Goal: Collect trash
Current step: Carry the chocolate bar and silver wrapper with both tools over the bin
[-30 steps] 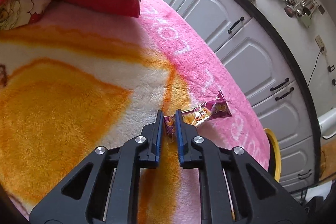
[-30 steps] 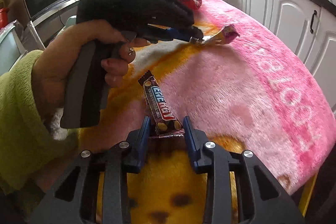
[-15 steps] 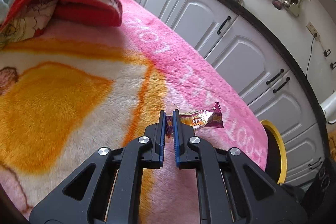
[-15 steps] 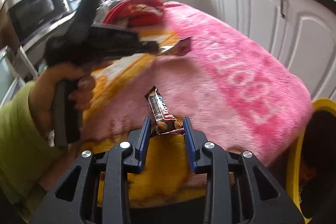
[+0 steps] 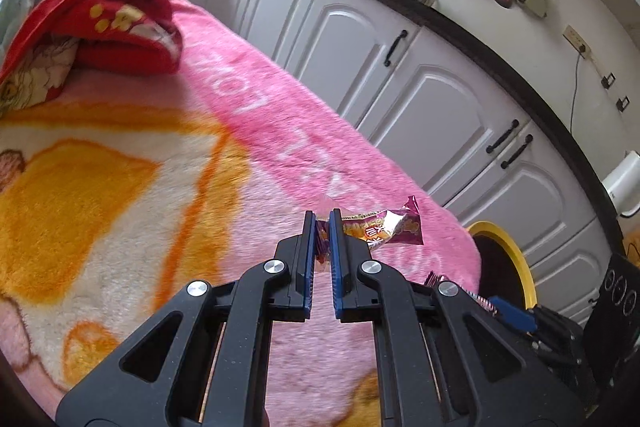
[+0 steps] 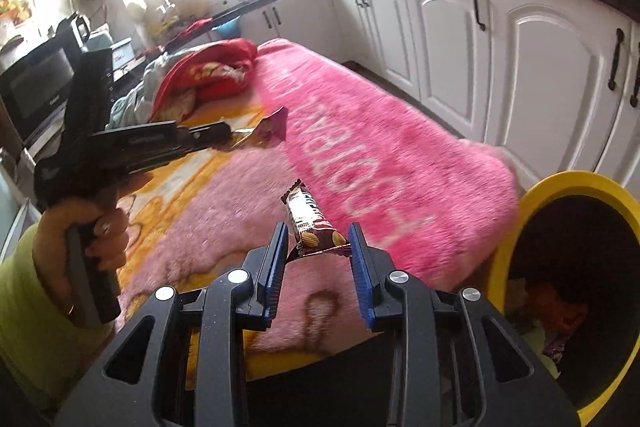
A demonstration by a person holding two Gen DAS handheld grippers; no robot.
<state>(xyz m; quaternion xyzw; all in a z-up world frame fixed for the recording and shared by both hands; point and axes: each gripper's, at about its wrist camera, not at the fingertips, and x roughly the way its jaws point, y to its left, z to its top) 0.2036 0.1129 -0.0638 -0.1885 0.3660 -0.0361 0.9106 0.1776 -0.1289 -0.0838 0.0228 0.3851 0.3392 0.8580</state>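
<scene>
From the left wrist, the left gripper (image 5: 323, 223) has its jaws nearly together, pinching one end of a purple-and-orange candy wrapper (image 5: 384, 228) held above the pink blanket (image 5: 256, 131), near the corner by the yellow bin (image 5: 516, 267). From the right wrist, the right gripper (image 6: 318, 239) stands narrowly parted, clamping the bottom end of a brown snack bar wrapper (image 6: 308, 219) upright above the blanket's near edge, beside the bin.

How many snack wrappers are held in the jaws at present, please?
2: a purple wrapper in the left gripper, a brown wrapper in the right gripper. More may lie in the bin.
</scene>
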